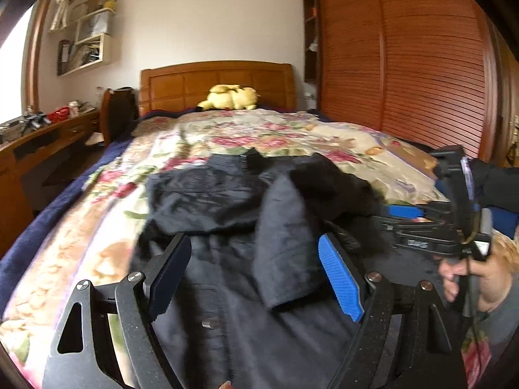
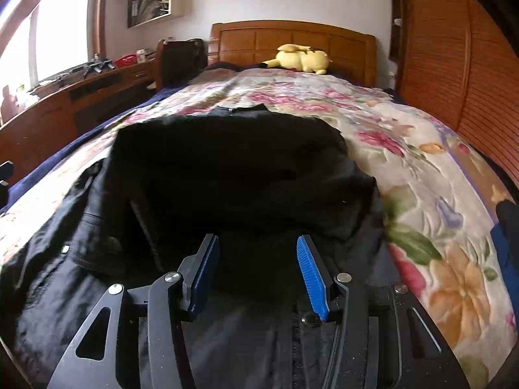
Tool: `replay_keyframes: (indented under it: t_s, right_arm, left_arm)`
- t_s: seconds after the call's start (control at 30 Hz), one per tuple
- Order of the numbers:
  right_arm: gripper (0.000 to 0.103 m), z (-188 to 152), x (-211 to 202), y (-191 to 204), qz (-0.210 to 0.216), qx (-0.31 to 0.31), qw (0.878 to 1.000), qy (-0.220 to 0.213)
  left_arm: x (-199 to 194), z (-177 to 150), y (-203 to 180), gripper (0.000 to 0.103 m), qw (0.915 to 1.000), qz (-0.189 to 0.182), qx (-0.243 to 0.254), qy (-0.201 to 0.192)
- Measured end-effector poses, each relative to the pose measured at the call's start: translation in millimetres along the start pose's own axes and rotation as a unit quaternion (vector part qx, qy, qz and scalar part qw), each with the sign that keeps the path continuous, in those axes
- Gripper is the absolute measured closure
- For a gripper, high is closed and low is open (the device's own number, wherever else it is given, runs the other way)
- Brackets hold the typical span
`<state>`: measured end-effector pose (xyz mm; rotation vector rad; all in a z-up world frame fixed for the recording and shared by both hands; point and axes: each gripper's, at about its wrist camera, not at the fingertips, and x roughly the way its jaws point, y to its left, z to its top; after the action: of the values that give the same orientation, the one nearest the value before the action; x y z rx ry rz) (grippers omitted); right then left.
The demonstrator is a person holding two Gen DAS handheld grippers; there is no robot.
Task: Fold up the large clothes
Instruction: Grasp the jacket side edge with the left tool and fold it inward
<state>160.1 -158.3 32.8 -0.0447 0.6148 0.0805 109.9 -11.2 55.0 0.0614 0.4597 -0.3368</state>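
one dark jacket [image 1: 227, 214], one plush toy [image 1: 232, 97], two grippers [image 1: 256, 275]

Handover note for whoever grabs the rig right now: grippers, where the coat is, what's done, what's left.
Left gripper: open, nothing between the pads, hovering over the coat's near part.
Right gripper: open, nothing held, also above the coat.
Dark coat: lies on the floral bedspread, collar towards the headboard, hem end towards the rig.
Done: the sleeve lies folded inward across the front, cuff near the middle; the right side is turned over onto the body.
Left: left side not clearly folded in; then fold lengthwise and tidy up. Blur hides the finer creases.
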Motion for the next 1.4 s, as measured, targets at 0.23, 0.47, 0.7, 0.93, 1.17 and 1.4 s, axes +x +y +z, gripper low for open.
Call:
replay_keyframes:
  t_s: [0.23, 0.47, 0.7, 0.93, 1.17, 1.4]
  right_arm:
    - [0.051, -10.2, -10.8, -12.8, 0.005, 0.002, 1.000, -0.009]
    - [0.051, -22.4, -19.4, -21.1, 0.013, 0.004, 1.000, -0.005]
    - [0.051, -22.9, -23.2, -23.9, 0.022, 0.009, 1.000, -0.008]
    - [0.051, -26.3, -27.7, -22.5, 0.024, 0.009, 1.000, -0.012]
    - [0.051, -25.9, -30.0, -20.8, 0.033, 0.013, 0.999, -0.013]
    - [0.051, -24.9, -29.8, -18.3, 0.032, 0.016, 0.999, -0.013]
  left_arm:
    - [19.1, -13.2, -33.2, 0.021, 0.9985, 0.005, 0.045, 0.029]
    - [45.6, -14.6, -42.9, 0.021, 0.9962, -0.011, 0.044, 0.075]
    - [66.8, -10.1, -63.3, 0.021, 0.9929, 0.020, 0.078, 0.088]
    - [98.5, -5.6, -73.3, 0.021, 0.9883, 0.045, 0.078, 0.123]
    - [101.7, -8.1, -72.0, 0.040, 0.9839, 0.053, 0.096, 0.141]
    - [97.9, -1.3, -65.3, 0.093, 0.9823, 0.057, 0.112, 0.139]
